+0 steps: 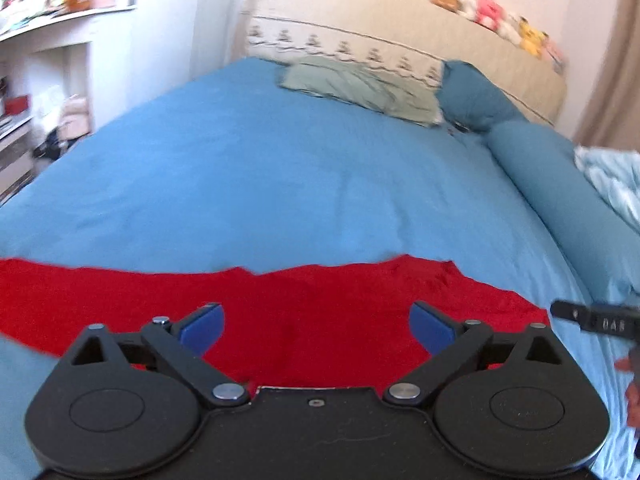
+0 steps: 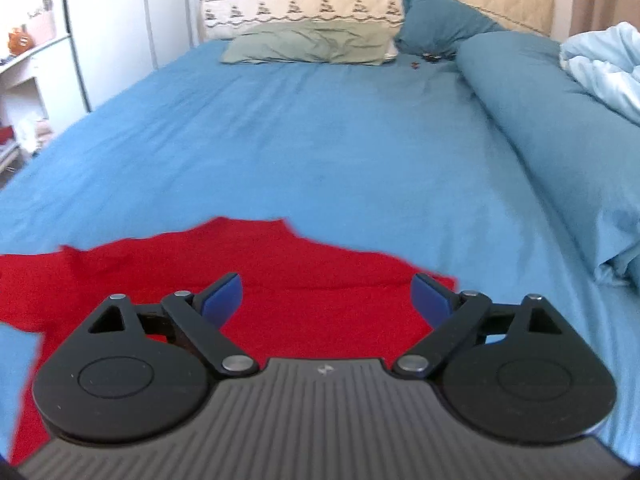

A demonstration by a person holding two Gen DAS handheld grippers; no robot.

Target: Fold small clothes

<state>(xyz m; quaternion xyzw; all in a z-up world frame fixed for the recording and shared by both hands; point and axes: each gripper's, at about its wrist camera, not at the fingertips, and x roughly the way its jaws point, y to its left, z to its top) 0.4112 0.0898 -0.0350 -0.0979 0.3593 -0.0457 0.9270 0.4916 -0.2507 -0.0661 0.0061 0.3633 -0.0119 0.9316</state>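
A red garment [image 1: 280, 304] lies spread on the blue bed sheet [image 1: 260, 168] near the foot of the bed, well apart from the green pillow [image 1: 360, 84] and the rolled blue duvet [image 2: 540, 120] along the side; that open stretch of sheet looks chosen as a flat place to fold on. In the right wrist view the cloth shows a raised middle edge and a crease across it, so it may already be doubled over, though I cannot tell for sure. Both tools hang above the near part of the garment, angled downward and side by side. The left tool [image 1: 316, 324] stands wide open with nothing between its blue pads [image 1: 202, 328], and the right tool [image 2: 326, 300] is likewise spread, clear of the cloth.
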